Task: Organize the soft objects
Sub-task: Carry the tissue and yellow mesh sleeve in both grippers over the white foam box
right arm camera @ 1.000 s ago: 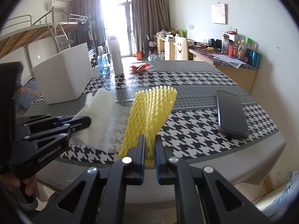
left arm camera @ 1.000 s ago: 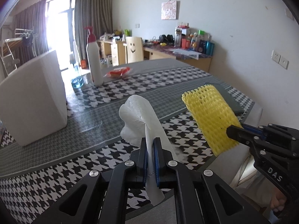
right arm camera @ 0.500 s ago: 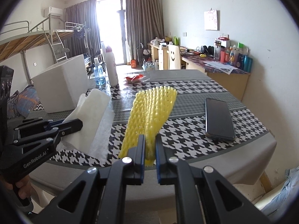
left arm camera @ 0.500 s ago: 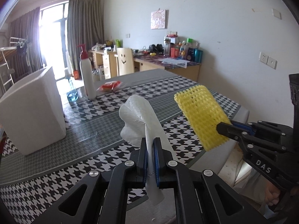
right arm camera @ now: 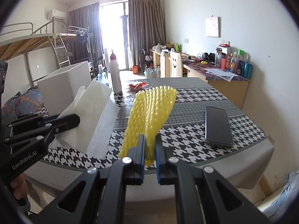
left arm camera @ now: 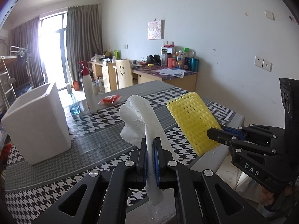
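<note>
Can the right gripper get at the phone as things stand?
Probably not yet: the right gripper is shut on the yellow net. Otherwise the phone lies uncovered on the table with nothing before it.

Left gripper (left arm camera: 150, 149) clamps white tissue (left arm camera: 139, 115), which sticks up ahead of the jaws, tail hanging below. To its right, right gripper (left arm camera: 214, 135) pinches yellow foam net (left arm camera: 192, 120), held off the table (left arm camera: 104, 145). White box (left arm camera: 35, 123) ahead-left; bottle (left arm camera: 89, 91) beyond.
</note>
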A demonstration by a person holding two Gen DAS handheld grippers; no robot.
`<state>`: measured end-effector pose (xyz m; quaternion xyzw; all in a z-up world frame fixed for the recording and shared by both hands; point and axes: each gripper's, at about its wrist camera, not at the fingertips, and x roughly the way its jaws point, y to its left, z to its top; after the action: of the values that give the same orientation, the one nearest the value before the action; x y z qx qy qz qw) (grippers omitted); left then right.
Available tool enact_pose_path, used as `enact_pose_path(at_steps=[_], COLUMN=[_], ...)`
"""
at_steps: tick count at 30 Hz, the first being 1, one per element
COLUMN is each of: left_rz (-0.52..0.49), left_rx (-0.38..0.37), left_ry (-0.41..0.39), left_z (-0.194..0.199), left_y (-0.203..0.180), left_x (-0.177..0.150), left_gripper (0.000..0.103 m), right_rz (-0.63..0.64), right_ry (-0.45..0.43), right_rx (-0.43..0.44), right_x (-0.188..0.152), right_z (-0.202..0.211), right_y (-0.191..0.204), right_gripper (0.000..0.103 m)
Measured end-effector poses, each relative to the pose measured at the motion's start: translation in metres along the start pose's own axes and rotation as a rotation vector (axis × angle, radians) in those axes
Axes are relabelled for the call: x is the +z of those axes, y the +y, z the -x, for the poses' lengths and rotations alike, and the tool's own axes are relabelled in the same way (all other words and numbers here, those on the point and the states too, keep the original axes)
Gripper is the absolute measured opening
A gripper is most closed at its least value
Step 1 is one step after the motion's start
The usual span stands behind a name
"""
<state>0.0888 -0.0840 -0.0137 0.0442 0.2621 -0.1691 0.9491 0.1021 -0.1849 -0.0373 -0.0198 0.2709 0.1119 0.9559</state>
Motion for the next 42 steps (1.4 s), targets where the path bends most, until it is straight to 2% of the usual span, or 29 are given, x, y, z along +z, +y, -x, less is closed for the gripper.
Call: enact_pose_path(at_steps=[13,23,42], left_rz=[0.014,0.064,0.067], left_rx=[0.019,0.054,0.08], left_ry=[-0.022,-0.049,-0.099], left_z=[-0.003,-0.004,0.006], left_y=[0.002,0.015,0.036], left_x=[0.006,0.008,0.034], left_gripper=[0.007,0.007,0.007], right_rz=[0.019,0.031,0.067], right_ry=[-0.028,-0.049,-0.105], right_rx=[0.014,0.04,0.097], right_x=[0.009,0.018,0.054], right_z=[0.003,0.002,-0.008], right_y=[-0.001,-0.003,0.011], right_gripper=[0.013,0.013,0.013])
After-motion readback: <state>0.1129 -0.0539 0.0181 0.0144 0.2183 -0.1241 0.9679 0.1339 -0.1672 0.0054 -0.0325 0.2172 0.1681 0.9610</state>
